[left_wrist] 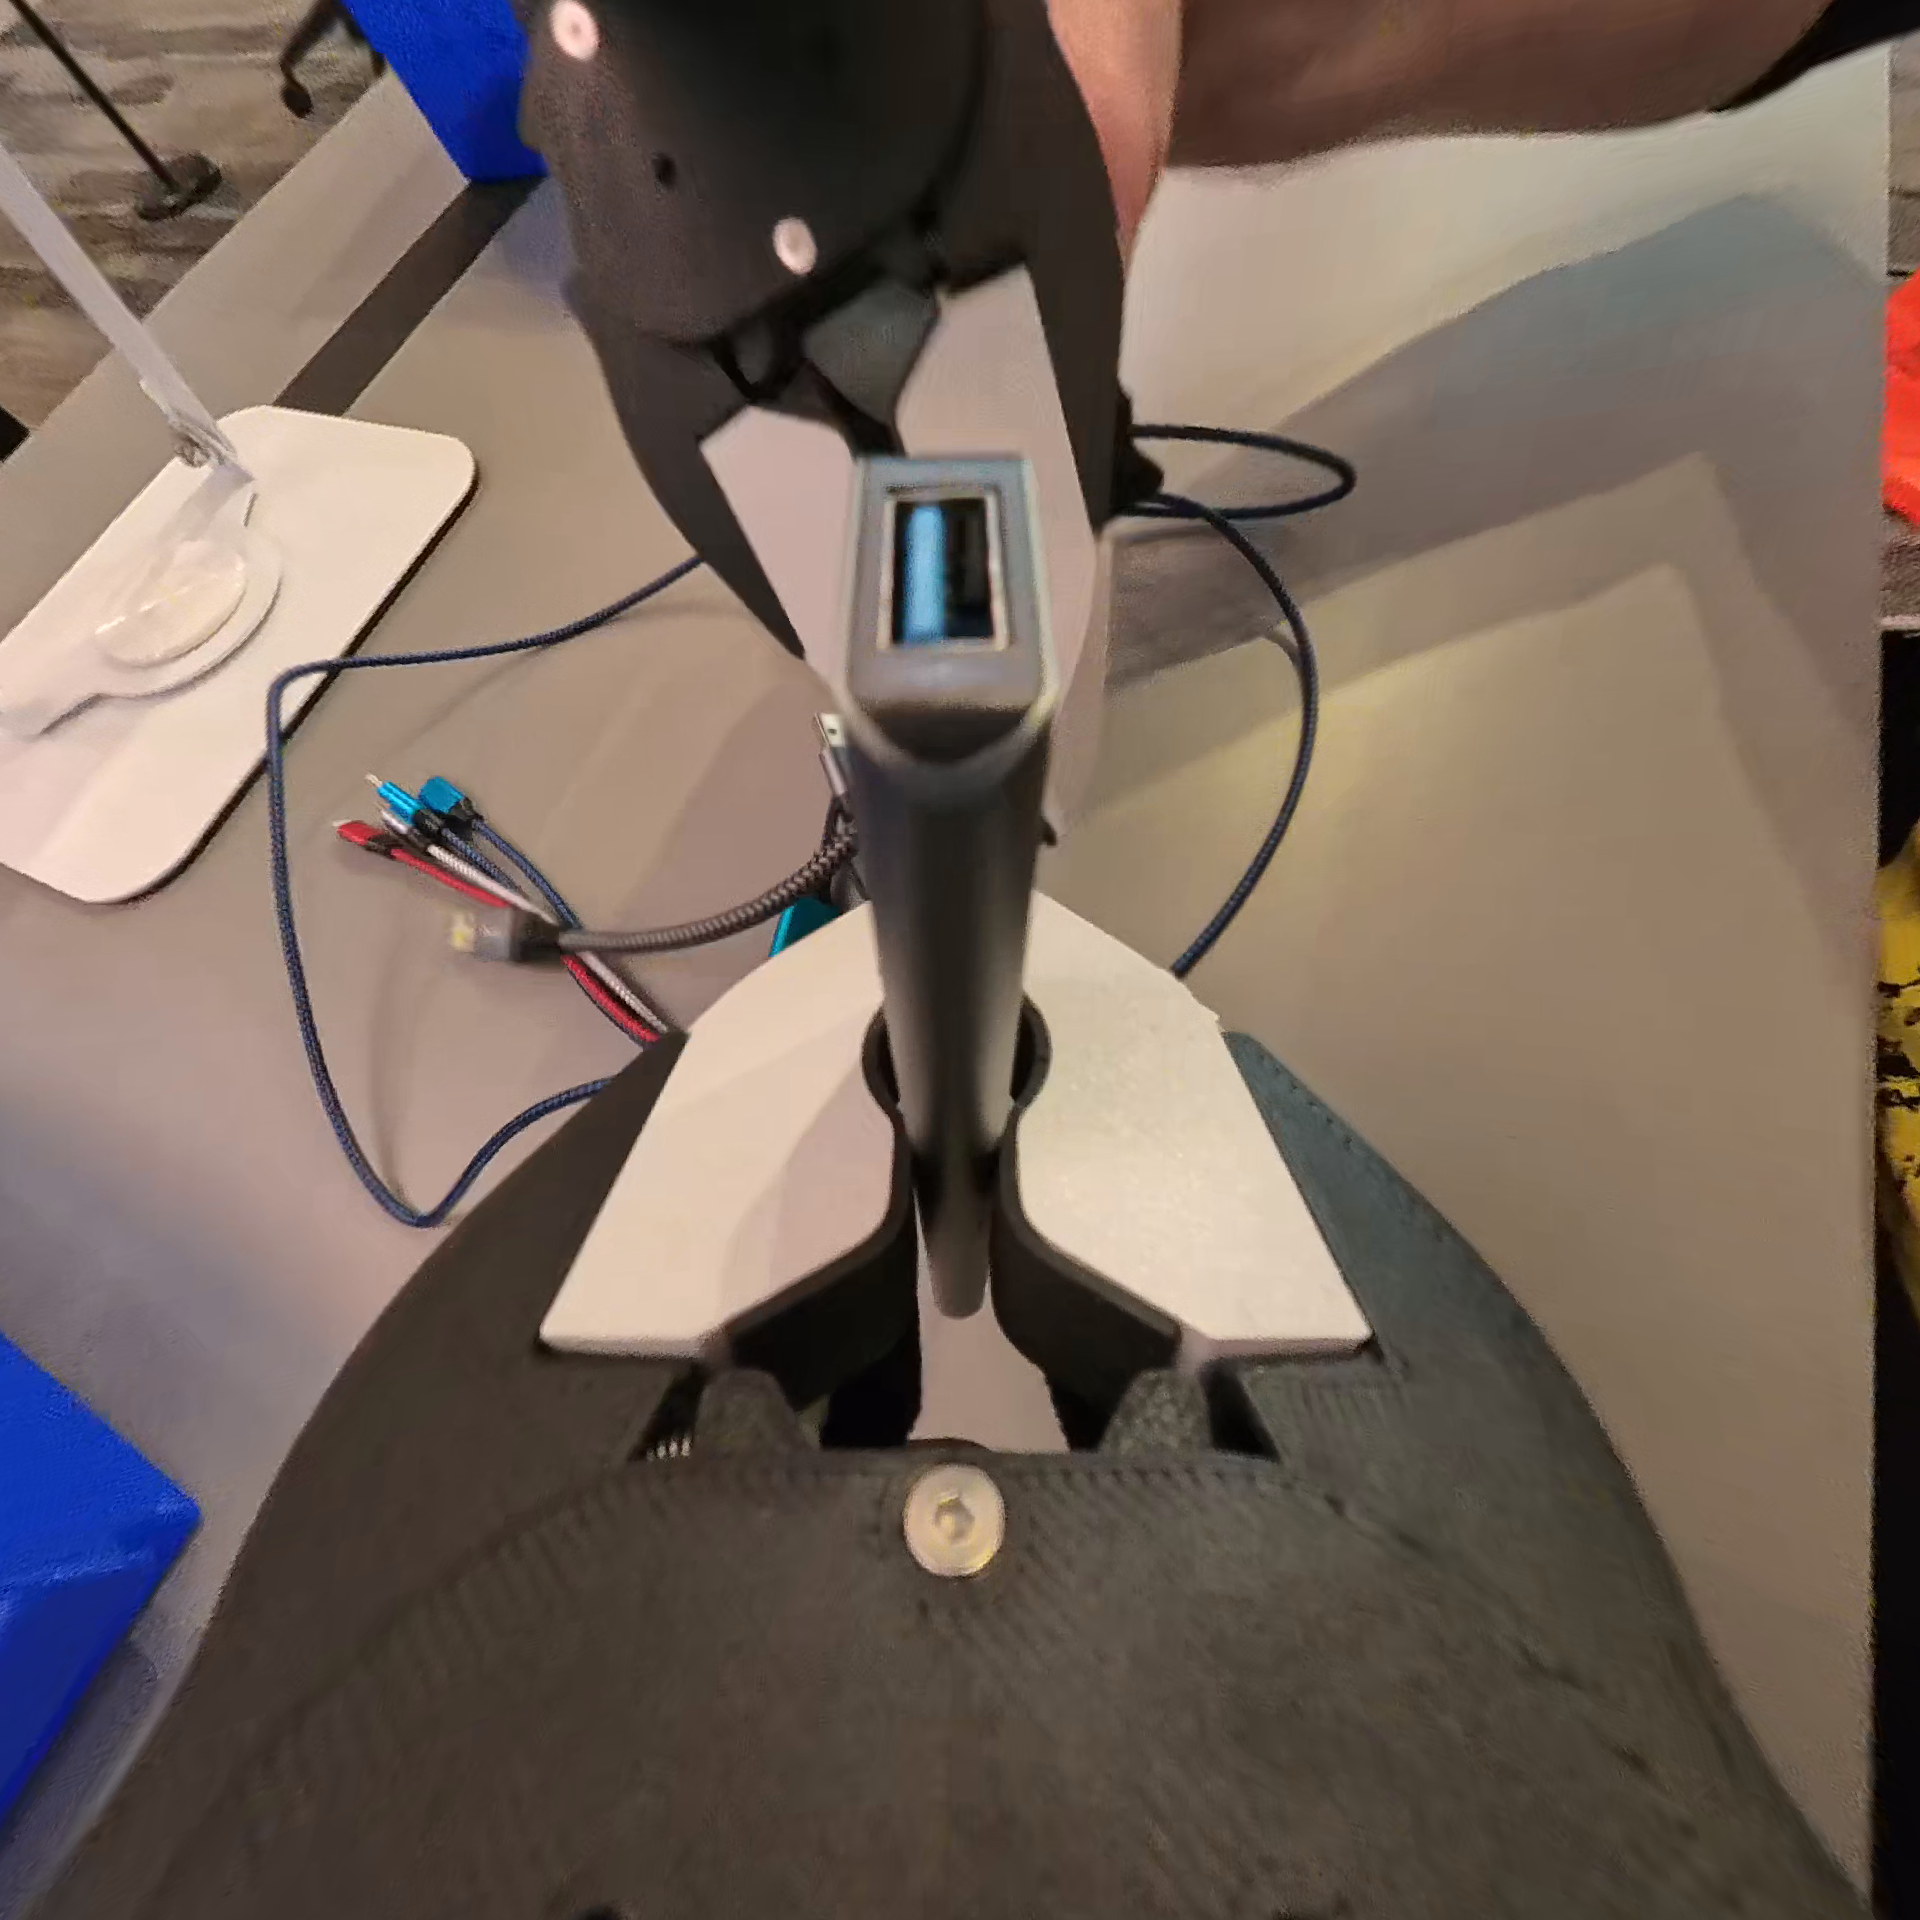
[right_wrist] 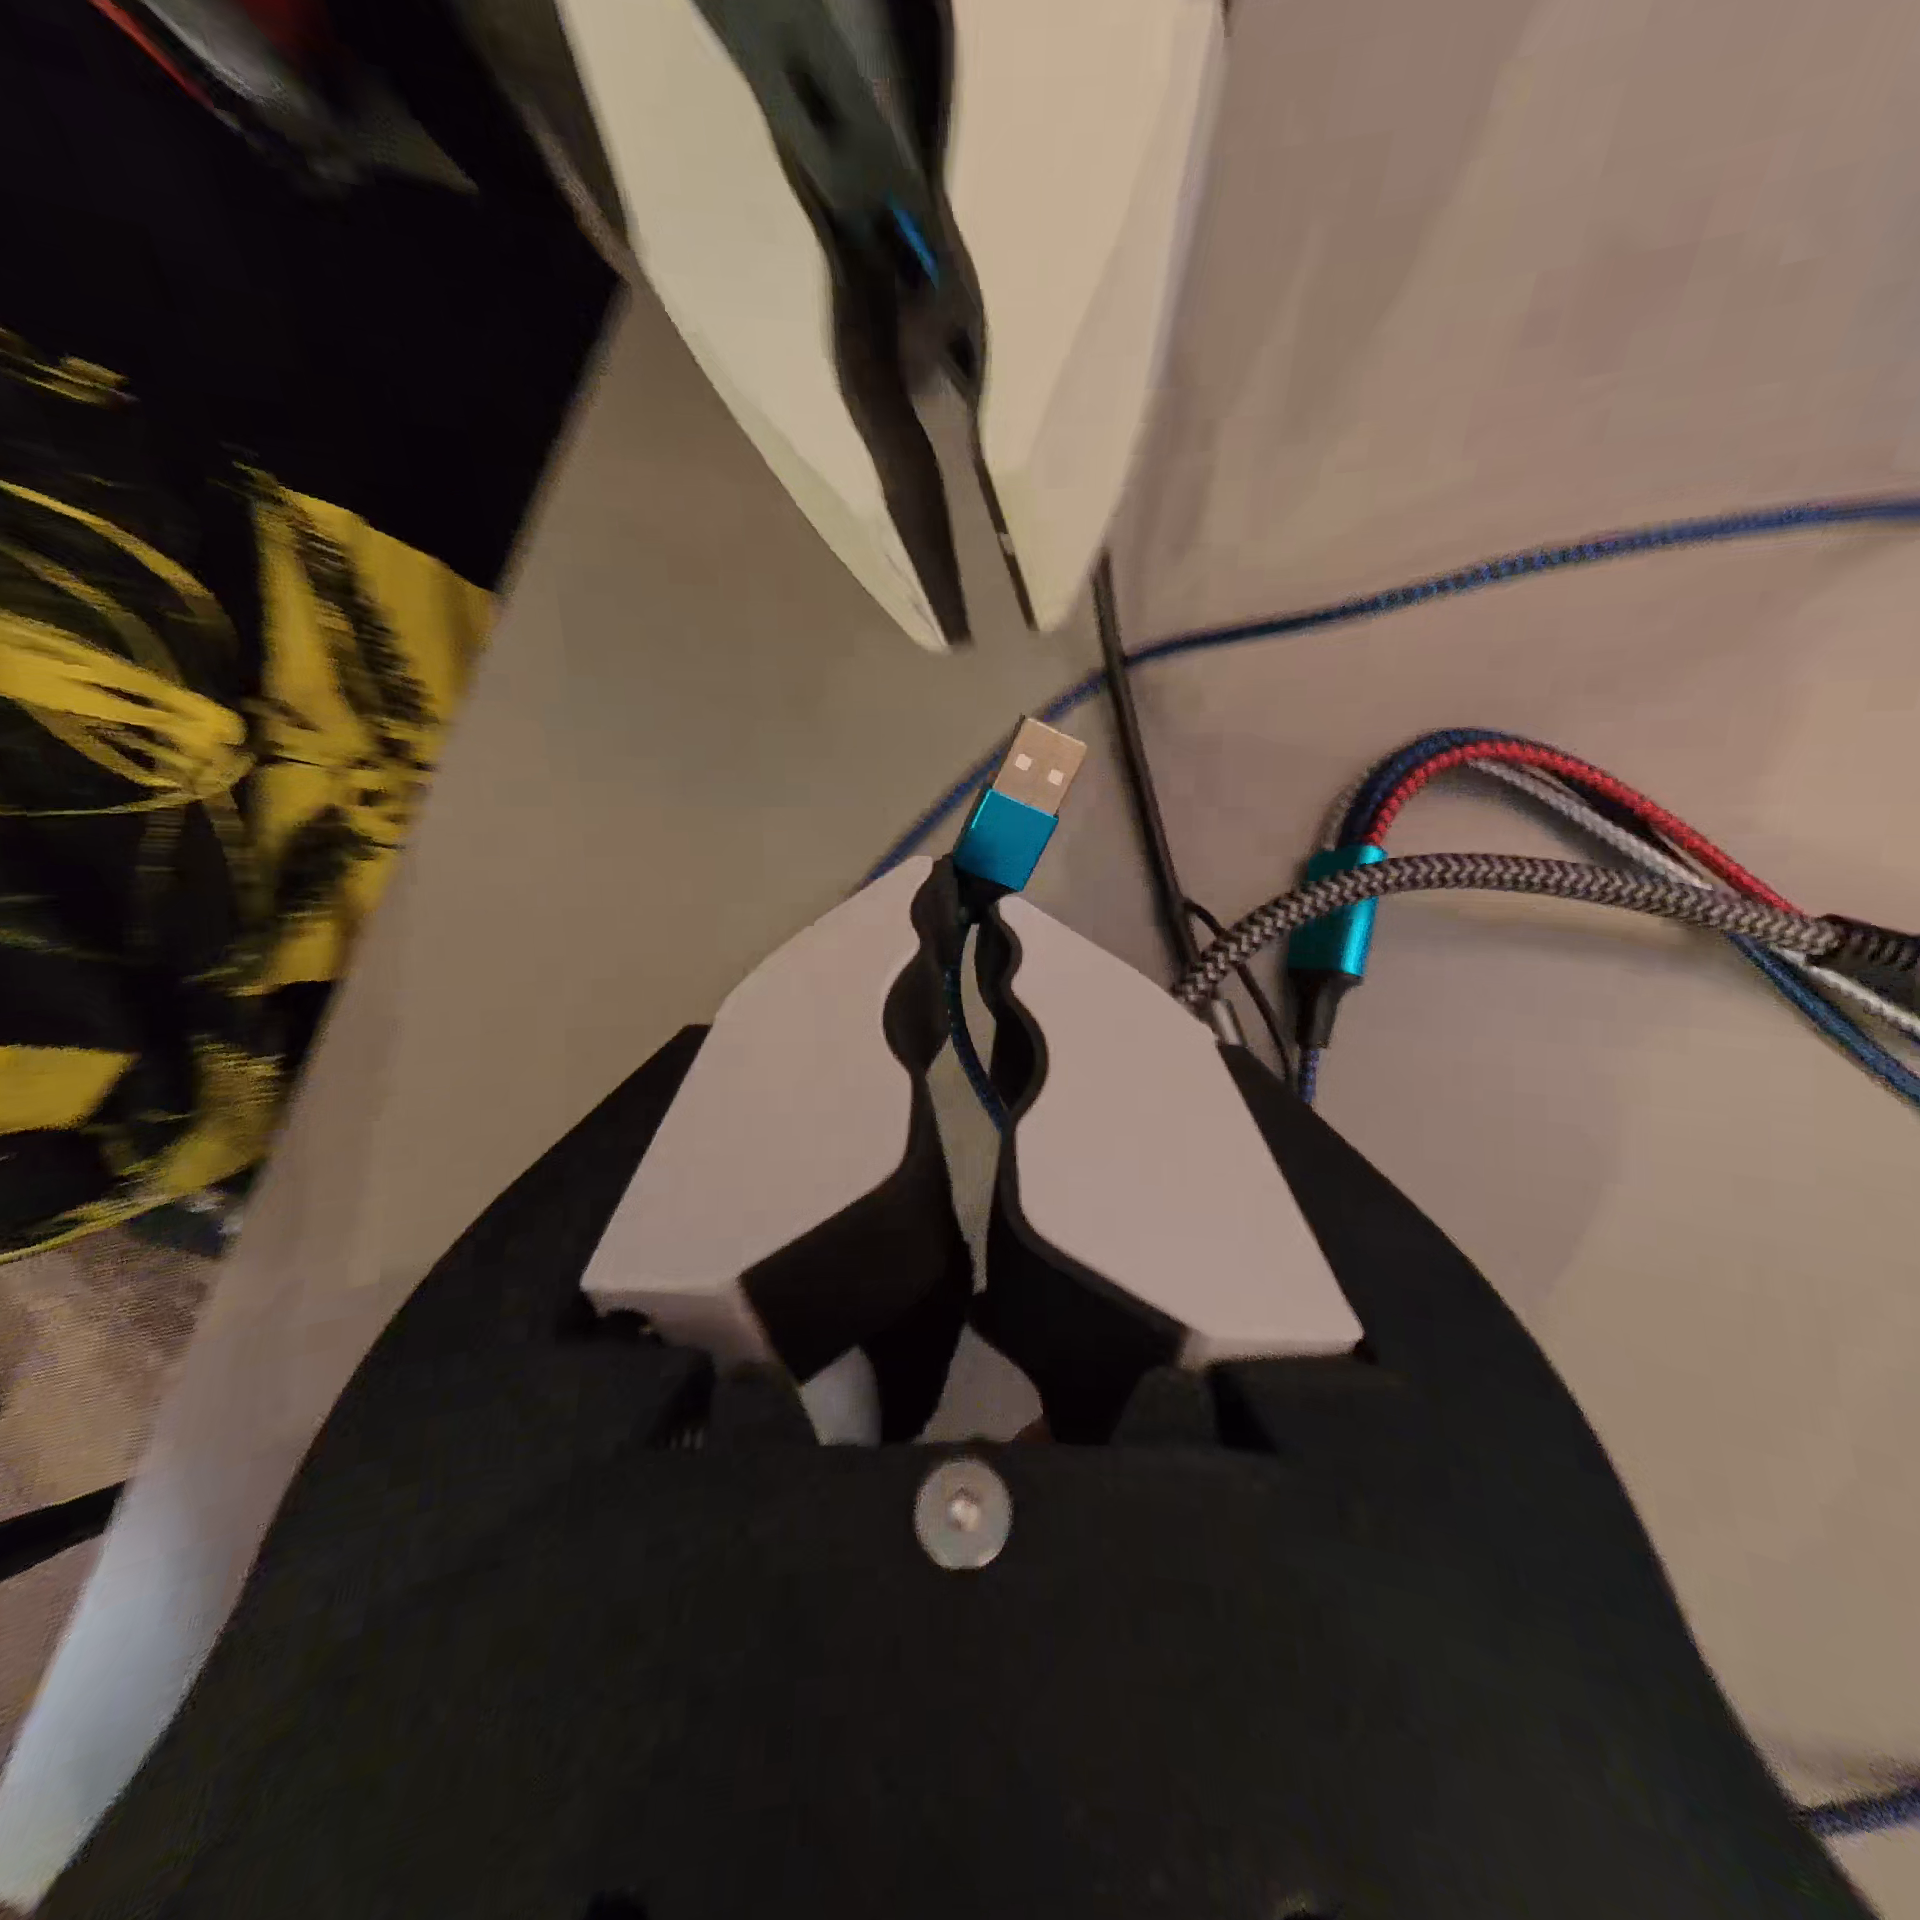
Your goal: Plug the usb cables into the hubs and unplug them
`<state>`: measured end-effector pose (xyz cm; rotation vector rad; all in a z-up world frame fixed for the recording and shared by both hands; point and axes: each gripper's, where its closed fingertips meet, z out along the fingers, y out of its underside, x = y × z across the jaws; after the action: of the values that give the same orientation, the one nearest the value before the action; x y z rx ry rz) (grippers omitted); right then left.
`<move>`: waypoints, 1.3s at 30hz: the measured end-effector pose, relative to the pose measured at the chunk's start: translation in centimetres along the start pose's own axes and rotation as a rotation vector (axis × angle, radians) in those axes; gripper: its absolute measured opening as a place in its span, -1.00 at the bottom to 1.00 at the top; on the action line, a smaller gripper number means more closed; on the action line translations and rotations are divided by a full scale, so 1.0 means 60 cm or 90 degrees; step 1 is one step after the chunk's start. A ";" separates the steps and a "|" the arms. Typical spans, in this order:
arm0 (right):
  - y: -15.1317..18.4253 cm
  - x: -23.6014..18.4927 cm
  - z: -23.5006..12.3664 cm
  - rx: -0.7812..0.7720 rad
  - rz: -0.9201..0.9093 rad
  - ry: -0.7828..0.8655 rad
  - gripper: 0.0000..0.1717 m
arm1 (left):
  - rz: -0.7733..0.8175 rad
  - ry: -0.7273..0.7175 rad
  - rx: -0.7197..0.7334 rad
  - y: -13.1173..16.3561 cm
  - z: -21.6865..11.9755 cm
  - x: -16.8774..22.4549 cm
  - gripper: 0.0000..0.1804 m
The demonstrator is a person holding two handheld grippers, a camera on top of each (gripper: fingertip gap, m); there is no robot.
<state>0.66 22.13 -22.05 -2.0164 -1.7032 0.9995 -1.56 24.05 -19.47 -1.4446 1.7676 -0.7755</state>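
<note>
The left gripper [left_wrist: 956,1049] is clamped on a slim dark grey USB hub [left_wrist: 940,883], which sticks out forward between its white fingers [left_wrist: 727,1122] with a blue-lined port [left_wrist: 943,571] open at the far end. The hub's near end disappears between the black pads, and its body covers part of the table behind it.

The right gripper [right_wrist: 971,935] has its jaws pinched together on a dark blue braided cable [right_wrist: 961,1023] just behind a teal-shelled USB plug [right_wrist: 1013,831]; the plug's silver tip points away toward the far side, clear of the fingertips. Most of the cable inside the grip is masked by the wavy black pads.

In the left wrist view the right gripper shows only in part at the far top, blurred, with a hand behind it cut off by the frame edge. In the right wrist view the left gripper's white fingers [right_wrist: 748,312] loom at the top, smeared by motion (the hub between them is barely readable).

On the grey table [left_wrist: 1455,935] to the left lies a bundle of braided cables [left_wrist: 499,883] in red, blue and grey, their ends partly overlapping. A white flat stand base [left_wrist: 260,644] sits far left, its upright cut off. A blue box [left_wrist: 62,1538] is clipped at the near-left edge.
</note>
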 end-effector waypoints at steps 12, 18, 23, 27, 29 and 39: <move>-0.044 -0.096 -0.063 0.013 -0.028 -0.258 -0.97 | 0.139 -0.039 0.015 -0.047 0.007 0.028 -0.89; -0.061 -0.113 -0.063 -0.004 -0.040 -0.303 -0.97 | 0.221 -0.074 0.014 -0.065 0.013 0.039 -0.89; -0.060 -0.115 -0.075 -0.010 -0.038 -0.306 -0.97 | 0.270 -0.094 0.011 -0.079 0.013 0.033 -0.89; -0.059 -0.113 -0.083 -0.020 -0.037 -0.295 -0.96 | 0.298 -0.107 0.006 -0.085 0.014 0.030 -0.89; -0.060 -0.115 -0.085 -0.026 -0.040 -0.289 -0.96 | 0.305 -0.114 0.010 -0.088 0.013 0.030 -0.89; -0.054 -0.110 -0.092 -0.071 -0.026 -0.250 -0.96 | 0.336 -0.158 -0.011 -0.088 0.017 0.023 -0.89</move>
<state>1.75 17.67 -14.09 -1.9362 -2.0262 1.3870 2.04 21.67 -15.94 -0.9615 1.8390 -0.2914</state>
